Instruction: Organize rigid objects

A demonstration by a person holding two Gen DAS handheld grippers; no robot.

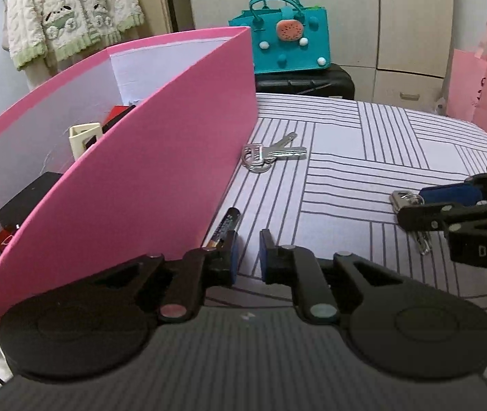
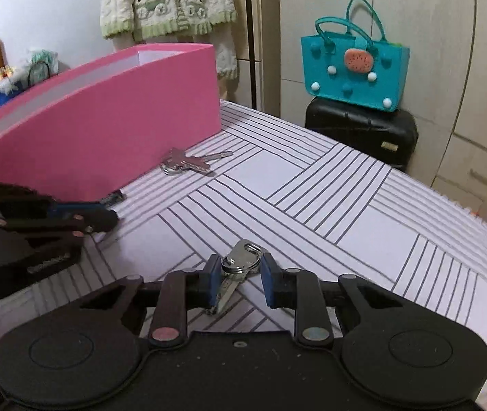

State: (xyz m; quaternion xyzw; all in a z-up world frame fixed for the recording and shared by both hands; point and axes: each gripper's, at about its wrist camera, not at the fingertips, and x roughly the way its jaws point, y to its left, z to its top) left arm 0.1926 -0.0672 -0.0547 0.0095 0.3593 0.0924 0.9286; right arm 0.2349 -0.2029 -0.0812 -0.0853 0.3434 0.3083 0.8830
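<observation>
Right tongs (image 2: 237, 279) parted around a key bunch (image 2: 241, 258) lying on the striped bed (image 2: 329, 226) near its front edge, pads not pressing it. Left tongs (image 1: 247, 257) nearly clenched, small gap, nothing between; battery (image 1: 227, 227) just beside left pad, against pink box (image 1: 147, 178). Second key bunch (image 1: 264, 154) lies by the box's far end

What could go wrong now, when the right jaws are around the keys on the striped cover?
1. The near keys lie flat and loose between the right gripper pads; closing may catch only the ring, so a key dangles or slips.
2. The pink box wall is tall; carried keys could hit its rim.
3. The battery by the left gripper might roll if nudged.
</observation>
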